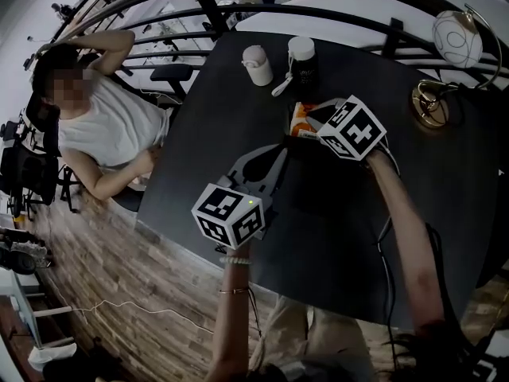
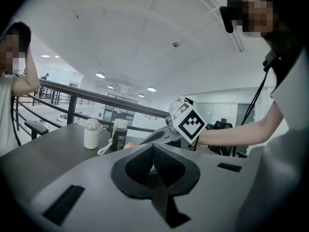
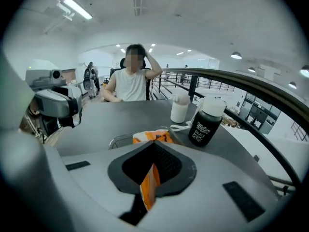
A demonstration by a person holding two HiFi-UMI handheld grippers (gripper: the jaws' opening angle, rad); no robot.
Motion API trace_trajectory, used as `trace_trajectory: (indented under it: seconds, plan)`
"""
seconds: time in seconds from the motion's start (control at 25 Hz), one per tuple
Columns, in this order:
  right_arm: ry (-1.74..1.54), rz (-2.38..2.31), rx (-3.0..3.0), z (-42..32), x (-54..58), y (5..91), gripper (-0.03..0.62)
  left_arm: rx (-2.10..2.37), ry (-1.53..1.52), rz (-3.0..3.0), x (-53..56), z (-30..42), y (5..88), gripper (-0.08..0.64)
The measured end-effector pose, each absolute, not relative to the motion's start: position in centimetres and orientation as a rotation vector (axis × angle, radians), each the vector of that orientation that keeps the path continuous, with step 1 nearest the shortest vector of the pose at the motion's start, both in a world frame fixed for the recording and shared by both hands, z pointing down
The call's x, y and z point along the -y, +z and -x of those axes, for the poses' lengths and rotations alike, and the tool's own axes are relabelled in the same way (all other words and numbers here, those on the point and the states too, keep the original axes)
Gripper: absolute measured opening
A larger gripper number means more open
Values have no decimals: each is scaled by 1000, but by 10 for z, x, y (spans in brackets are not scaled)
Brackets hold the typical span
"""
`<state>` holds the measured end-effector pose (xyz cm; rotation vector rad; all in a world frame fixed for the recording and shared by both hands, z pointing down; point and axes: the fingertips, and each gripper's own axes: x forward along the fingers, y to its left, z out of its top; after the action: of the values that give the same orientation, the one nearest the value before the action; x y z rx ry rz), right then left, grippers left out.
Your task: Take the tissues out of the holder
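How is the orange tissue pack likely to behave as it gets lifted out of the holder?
Probably soft and floppy: the orange tissue pack is squeezed to a thin creased strip where the right gripper pinches it. Likely light, since a pinch on one edge seems to carry it. It may drag on the holder, whose rim sits close around it.

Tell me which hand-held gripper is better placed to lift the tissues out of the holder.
Right. The right hand-held gripper is shut on the orange tissue pack at the holder. The left hand-held gripper is shut with nothing visible between its jaws.
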<state>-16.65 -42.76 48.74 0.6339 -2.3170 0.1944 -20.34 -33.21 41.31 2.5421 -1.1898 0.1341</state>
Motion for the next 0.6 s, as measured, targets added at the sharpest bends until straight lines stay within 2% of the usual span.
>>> trace_trajectory:
  seconds: [0.32, 0.6]
  plan:
    - [313, -800, 2510, 142, 422, 431, 12, 1192, 103, -2578, 329, 201, 393, 8]
    - [286, -890, 2581, 131, 405, 387, 12, 1146, 82, -2638, 319, 190, 372, 8]
